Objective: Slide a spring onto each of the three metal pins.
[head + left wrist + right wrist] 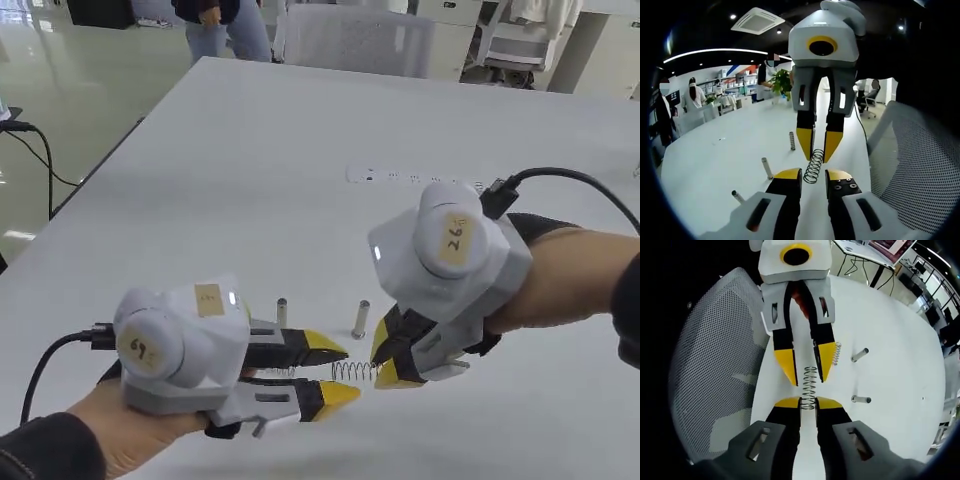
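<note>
Metal spring [809, 382]: one end pinched in right tongs [377, 370].
Left tongs [350, 371]: parted around other end; contact unclear.
Pins [767, 167]: three upright.
Table [300, 150]: wide room toward far edge.

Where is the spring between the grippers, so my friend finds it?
On the white table, the left gripper and right gripper point their yellow tips together. The spring spans the gap between those tips; the other spring lies loose on the table.

End of spring [352, 371] hidden in right gripper [384, 361] tips at 6 o'clock, second spring [836, 354] partly behind a jaw, person [222, 25] cut off at 12 o'clock edge
</note>
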